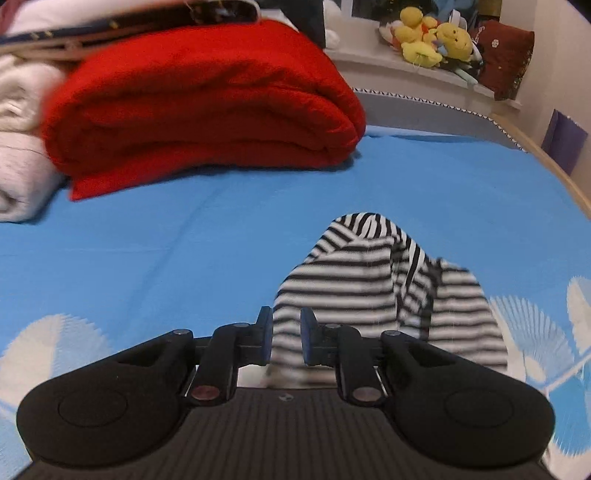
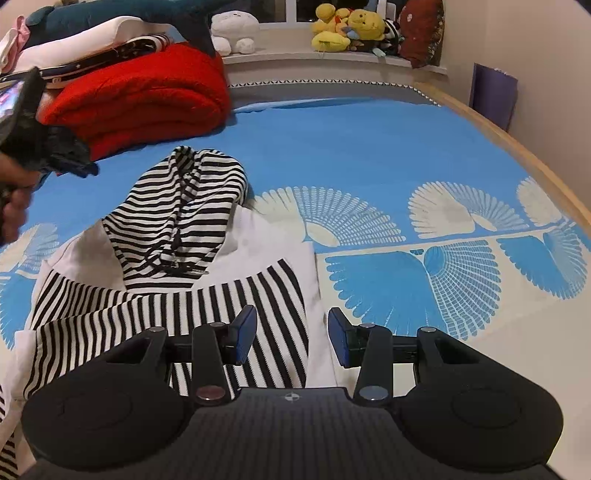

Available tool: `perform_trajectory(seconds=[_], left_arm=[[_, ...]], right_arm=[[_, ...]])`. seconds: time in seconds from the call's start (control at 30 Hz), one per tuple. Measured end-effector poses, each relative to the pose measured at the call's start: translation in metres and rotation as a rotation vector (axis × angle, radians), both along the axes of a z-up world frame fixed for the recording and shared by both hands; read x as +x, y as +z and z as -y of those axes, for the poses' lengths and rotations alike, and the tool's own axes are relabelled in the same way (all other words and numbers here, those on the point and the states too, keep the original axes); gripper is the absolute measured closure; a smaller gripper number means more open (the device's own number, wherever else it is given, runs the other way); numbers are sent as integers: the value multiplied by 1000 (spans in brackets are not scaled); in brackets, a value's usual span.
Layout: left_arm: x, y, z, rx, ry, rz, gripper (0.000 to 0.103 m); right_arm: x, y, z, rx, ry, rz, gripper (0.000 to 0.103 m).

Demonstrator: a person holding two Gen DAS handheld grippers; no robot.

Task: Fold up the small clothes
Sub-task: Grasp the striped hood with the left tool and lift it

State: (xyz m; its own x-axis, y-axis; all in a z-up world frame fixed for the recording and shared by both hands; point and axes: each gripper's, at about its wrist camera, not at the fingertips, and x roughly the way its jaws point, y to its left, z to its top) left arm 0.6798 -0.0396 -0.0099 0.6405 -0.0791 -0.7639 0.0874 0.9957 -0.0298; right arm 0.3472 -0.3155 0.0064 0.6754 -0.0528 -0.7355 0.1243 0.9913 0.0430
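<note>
While your left gripper (image 1: pixel 286 338) hangs over the blue bedspread (image 1: pixel 166 240), its jaws stand narrowly apart with striped cloth showing between the blue pads; whether they actually pinch it you cannot tell from the wrist view. That cloth belongs to the black-and-white striped hooded top (image 2: pixel 177 236), which lies on the bed's near left part, its hood bunched up toward the middle and its white body and striped sleeve spread toward you. Your right gripper (image 2: pixel 291 339) hovers with its jaws wide apart and nothing in them, over the garment's right edge, the left pad above the striped sleeve. At the far left corner of the bed sits a folded red blanket (image 1: pixel 207 99) beside white folded bedding (image 1: pixel 22 147). Yellow plush toys (image 2: pixel 347 31) rest on the windowsill beyond the bed's far edge.
</note>
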Motion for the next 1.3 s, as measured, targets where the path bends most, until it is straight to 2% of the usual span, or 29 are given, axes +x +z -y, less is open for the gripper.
perform_trajectory(seconds=[0.2, 0.23, 0.3, 0.43, 0.5, 0.63, 0.67, 0.77, 0.8, 0.9, 1.0, 1.17, 1.3], left_arm=[[82, -29, 4, -142, 70, -34, 83], [93, -34, 5, -158, 89, -41, 80], [117, -48, 8, -179, 117, -69, 59], [149, -68, 18, -199, 133, -93, 54], [162, -76, 25, -231, 129, -112, 47], [174, -85, 38, -239, 105, -139, 46], [176, -86, 43, -231, 92, -142, 48], [175, -91, 60, -92, 31, -172, 100], [169, -86, 60, -79, 22, -154, 101], [130, -44, 50, -171, -41, -34, 101], [66, 3, 41, -195, -157, 74, 101], [-107, 69, 19, -190, -384, 176, 101], [-251, 82, -3, -178, -480, 139, 101]], right_arm=[[5, -11, 9, -29, -6, -20, 59], [6, -15, 10, -45, -7, -26, 59], [9, -22, 15, -60, -13, -43, 59], [15, -29, 22, -80, -29, -55, 59], [18, -31, 22, -91, -27, -56, 59], [20, -33, 21, -80, -21, -63, 59], [19, -33, 20, -85, -20, -63, 59], [18, -33, 23, -88, -32, -68, 59], [17, -33, 25, -82, -40, -72, 59], [14, -27, 31, -65, -47, -67, 59], [11, -12, 39, -42, -81, -28, 59], [-2, 7, 47, 12, -122, 26, 59], [-16, 21, 51, 75, -146, 81, 59]])
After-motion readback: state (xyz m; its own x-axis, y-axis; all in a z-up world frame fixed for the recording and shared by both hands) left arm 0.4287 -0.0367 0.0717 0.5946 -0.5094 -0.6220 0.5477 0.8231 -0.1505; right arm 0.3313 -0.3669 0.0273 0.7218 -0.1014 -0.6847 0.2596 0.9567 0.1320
